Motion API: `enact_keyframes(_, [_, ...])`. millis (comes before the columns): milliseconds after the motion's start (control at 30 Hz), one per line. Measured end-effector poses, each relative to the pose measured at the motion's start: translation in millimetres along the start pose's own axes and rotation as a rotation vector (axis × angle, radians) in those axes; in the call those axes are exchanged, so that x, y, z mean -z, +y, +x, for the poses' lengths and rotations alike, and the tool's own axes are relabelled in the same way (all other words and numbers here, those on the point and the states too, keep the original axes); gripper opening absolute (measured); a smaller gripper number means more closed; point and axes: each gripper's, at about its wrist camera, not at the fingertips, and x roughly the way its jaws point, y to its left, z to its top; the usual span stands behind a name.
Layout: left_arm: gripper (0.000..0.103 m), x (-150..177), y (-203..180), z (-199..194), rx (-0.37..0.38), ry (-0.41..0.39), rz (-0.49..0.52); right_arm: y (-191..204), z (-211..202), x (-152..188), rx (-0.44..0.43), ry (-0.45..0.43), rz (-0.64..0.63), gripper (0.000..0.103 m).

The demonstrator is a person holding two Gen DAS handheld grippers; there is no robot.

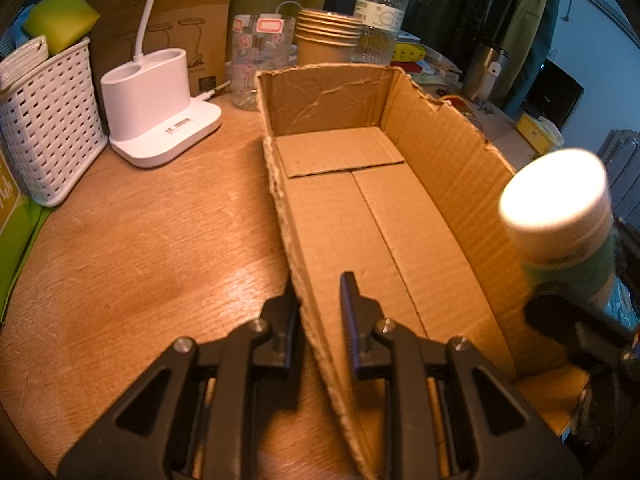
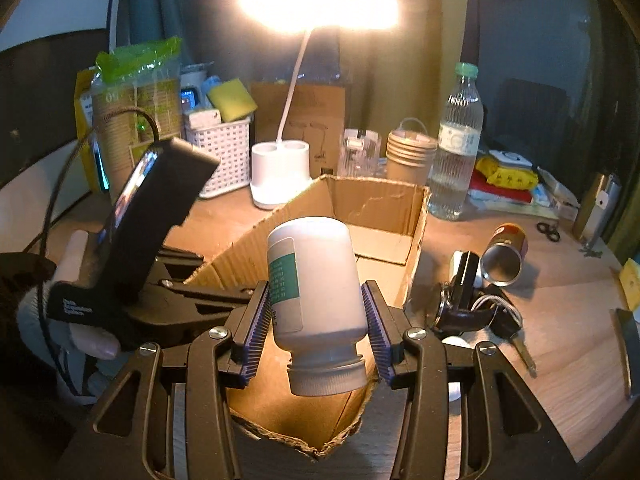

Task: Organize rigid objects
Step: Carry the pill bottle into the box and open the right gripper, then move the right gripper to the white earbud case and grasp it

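Note:
An open cardboard box lies on the wooden table, and nothing is inside it. My left gripper is shut on the box's left wall near its front corner, one finger outside and one inside. My right gripper is shut on a white plastic bottle with a green label, its screw cap tilted toward the camera. The bottle hangs over the near end of the box. In the left wrist view the same bottle shows blurred at the box's right wall. A hand holds the left gripper.
Behind the box stand a white desk lamp base, a white lattice basket, a patterned glass, stacked paper cups and a water bottle. Right of the box lie a tin can and keys with a black fob.

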Motion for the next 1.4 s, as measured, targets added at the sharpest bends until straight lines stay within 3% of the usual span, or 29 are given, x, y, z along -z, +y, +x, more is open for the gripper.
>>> enact_keyframes(167, [0.021,0,0,0,0.000,0.000,0.000,4,4,2,-0.007,0.021,-0.015,0.048])
enact_keyframes(300, [0.021,0,-1,0,0.001,0.000,0.001,4,3,1,-0.015,0.016,-0.024,0.065])
enact_keyframes(533, [0.022,0,-3,1,0.000,0.000,0.002,-4,-6,-1,0.001,-0.010,-0.005,0.065])
enact_keyframes(933, [0.022,0,-3,1,0.000,0.000,0.002,-52,-28,0,0.121,-0.076,0.107,0.065])
enact_keyframes(1200, [0.022,0,-3,1,0.001,0.000,0.002,-79,-20,12,0.181,-0.042,0.178,0.065])
enact_keyframes(1400, [0.022,0,-3,1,0.001,0.000,0.001,-92,1,26,0.201,0.039,0.215,0.065])
